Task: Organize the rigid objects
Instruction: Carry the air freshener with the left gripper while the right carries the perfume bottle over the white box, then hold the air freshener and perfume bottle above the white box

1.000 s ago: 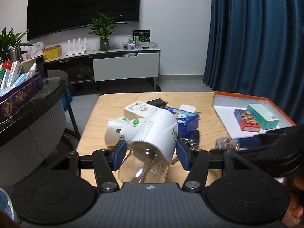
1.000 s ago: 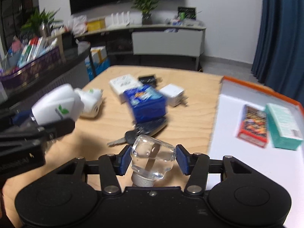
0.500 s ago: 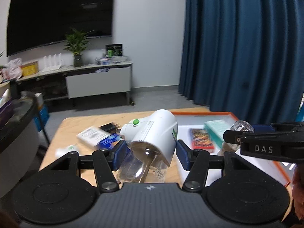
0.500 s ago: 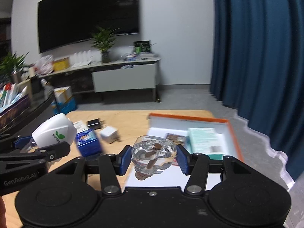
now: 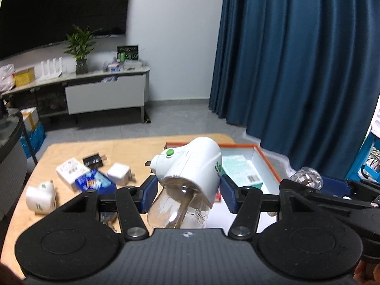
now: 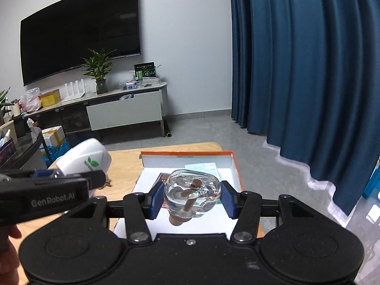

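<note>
My left gripper (image 5: 187,196) is shut on a white plug-in vaporizer (image 5: 192,166) with a green button and a clear bottle below it, held above the table's right part. My right gripper (image 6: 192,198) is shut on a small clear bottle (image 6: 192,191) with a wick, hanging over the orange-rimmed white box (image 6: 234,166). In that box lie a teal carton (image 5: 242,169) and a patterned red pack (image 6: 163,178). From the right wrist view the vaporizer (image 6: 87,160) and the left gripper's fingers (image 6: 92,178) show at left.
On the wooden table (image 5: 133,147) at left lie a second white vaporizer (image 5: 40,196), a blue box (image 5: 95,182), a white box (image 5: 71,169), a white charger (image 5: 118,174) and a black adapter (image 5: 93,160). Blue curtains (image 5: 296,59) hang at right; a TV cabinet (image 5: 104,95) stands behind.
Both grippers have swung to the right and risen with their loads, from over the table's cluttered middle to the orange-rimmed box. Neither grip has changed.
</note>
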`<move>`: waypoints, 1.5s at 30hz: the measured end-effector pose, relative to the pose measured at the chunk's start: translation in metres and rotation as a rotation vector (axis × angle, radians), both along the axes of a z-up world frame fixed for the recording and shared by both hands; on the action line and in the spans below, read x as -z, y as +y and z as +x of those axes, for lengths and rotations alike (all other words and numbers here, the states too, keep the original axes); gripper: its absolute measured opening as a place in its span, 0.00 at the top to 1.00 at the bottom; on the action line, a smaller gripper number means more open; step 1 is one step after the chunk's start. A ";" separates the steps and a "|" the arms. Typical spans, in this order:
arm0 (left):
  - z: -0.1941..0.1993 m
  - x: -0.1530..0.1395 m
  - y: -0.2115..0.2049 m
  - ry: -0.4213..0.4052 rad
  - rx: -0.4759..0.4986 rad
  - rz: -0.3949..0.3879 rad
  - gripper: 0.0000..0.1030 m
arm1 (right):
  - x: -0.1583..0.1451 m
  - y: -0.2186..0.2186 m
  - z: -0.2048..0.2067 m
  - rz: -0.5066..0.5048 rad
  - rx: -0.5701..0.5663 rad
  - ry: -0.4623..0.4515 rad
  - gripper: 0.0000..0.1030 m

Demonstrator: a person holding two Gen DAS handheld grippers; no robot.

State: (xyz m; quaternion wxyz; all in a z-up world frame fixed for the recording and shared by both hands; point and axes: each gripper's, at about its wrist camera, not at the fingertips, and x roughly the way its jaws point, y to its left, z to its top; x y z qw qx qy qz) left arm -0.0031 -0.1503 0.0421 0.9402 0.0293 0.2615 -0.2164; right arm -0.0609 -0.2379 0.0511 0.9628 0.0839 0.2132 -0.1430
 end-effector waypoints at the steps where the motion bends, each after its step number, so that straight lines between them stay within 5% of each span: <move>1: -0.001 0.003 0.000 0.010 -0.004 0.005 0.44 | 0.002 -0.001 -0.001 0.003 0.000 0.002 0.40; 45: -0.017 0.012 -0.011 0.074 0.006 0.019 0.44 | 0.010 -0.004 -0.006 -0.009 -0.006 0.047 0.40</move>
